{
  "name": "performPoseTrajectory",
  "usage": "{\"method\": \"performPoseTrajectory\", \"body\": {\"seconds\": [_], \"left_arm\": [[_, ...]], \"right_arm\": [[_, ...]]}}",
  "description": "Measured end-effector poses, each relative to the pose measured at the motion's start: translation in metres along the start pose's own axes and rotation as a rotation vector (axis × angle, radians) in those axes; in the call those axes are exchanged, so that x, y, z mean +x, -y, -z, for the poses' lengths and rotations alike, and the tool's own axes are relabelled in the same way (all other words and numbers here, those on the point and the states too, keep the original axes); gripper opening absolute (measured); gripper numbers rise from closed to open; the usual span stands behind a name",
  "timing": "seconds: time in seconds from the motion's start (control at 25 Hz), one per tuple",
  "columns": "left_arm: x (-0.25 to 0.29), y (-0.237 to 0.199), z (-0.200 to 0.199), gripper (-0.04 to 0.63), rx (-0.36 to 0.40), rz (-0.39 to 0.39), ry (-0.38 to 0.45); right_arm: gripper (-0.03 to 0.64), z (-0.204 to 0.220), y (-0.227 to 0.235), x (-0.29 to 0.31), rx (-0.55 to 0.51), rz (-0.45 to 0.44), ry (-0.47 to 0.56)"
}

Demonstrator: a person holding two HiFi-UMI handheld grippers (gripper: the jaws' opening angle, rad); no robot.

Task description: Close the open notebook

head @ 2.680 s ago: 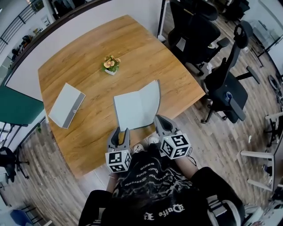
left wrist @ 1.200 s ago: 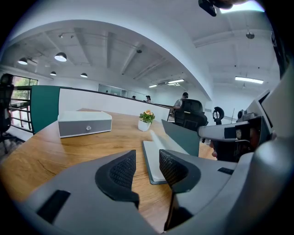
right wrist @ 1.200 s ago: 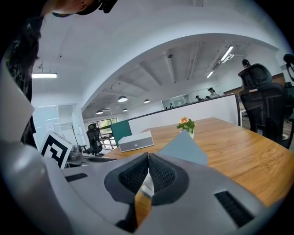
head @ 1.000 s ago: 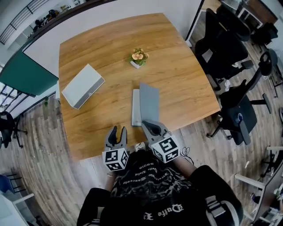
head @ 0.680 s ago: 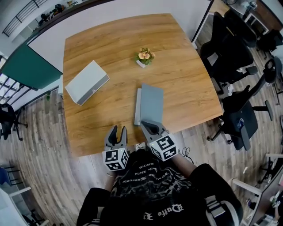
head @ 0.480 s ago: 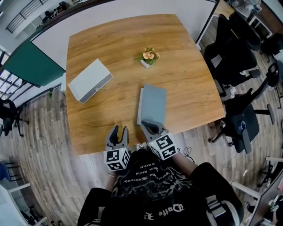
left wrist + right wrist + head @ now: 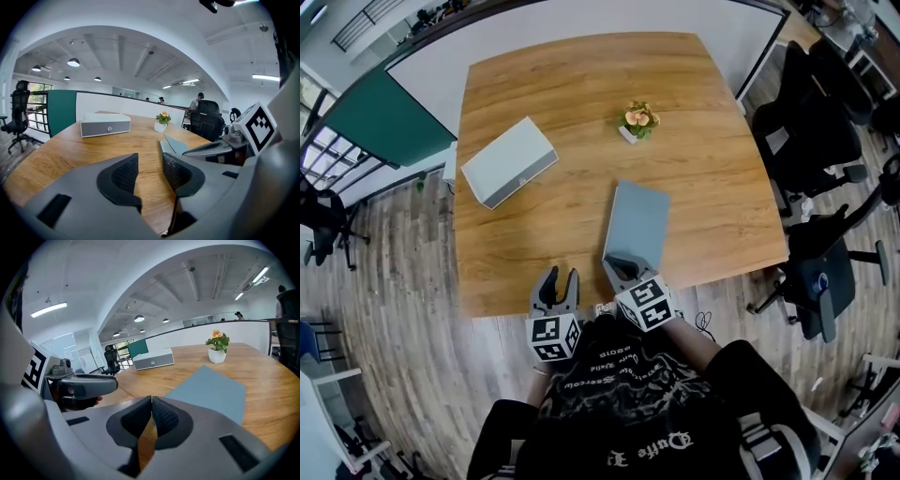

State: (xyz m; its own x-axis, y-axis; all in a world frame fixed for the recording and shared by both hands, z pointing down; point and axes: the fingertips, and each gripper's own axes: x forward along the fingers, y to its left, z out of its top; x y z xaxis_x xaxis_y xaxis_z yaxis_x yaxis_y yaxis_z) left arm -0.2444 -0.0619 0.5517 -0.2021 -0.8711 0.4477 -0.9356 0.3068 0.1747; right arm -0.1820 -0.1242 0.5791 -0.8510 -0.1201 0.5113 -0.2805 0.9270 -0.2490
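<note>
The wooden table [image 7: 581, 94] fills most of the head view, its front edge just ahead of the person. Towards its far left lies a flat grey-white box [image 7: 509, 161], set at a slant and well apart from everything else.

Nearer the front edge and a little right of centre rests the notebook [image 7: 637, 225] – shut, its grey-blue cover facing up and lying flat on the wood.

The right gripper [image 7: 614, 262] reaches over the notebook's near left corner. In the right gripper view its own jaws [image 7: 151, 401] are pressed together with nothing between them, and the cover [image 7: 211, 387] stretches away ahead and to the right. Whether the tips touch the cover cannot be told.

The left gripper [image 7: 560, 277] hovers at the table's front edge, just left of the notebook and apart from it. Its jaws [image 7: 150, 164] stand partly apart – only bare wood shows in the gap.

A small potted plant [image 7: 637, 120] with orange flowers stands beyond the notebook, near the table's middle.
</note>
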Motion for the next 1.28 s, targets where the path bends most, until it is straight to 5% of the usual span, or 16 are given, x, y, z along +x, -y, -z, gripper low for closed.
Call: {"method": "performPoseTrajectory", "body": {"seconds": [0.8,0.88,1.04,1.28], "left_arm": [[-0.019,-0.018,0.008,0.181,-0.022,-0.074,-0.004],[-0.019,-0.017,0.009,0.181,-0.025,-0.07,-0.003],[-0.015,-0.013,0.008,0.183,-0.028,-0.047,-0.002],[-0.006,0.005,0.003,0.183,-0.002,0.02,0.005]], "right_arm": [[0.027,0.04,0.002,0.045,0.006,-0.009,-0.279],[0.072,0.04,-0.006,0.044,0.012,-0.052,-0.289],[0.281,0.037,-0.03,0.042,0.053,-0.173,-0.292],[0.295,0.007,-0.021,0.019,0.063,-0.138,-0.115]]}}
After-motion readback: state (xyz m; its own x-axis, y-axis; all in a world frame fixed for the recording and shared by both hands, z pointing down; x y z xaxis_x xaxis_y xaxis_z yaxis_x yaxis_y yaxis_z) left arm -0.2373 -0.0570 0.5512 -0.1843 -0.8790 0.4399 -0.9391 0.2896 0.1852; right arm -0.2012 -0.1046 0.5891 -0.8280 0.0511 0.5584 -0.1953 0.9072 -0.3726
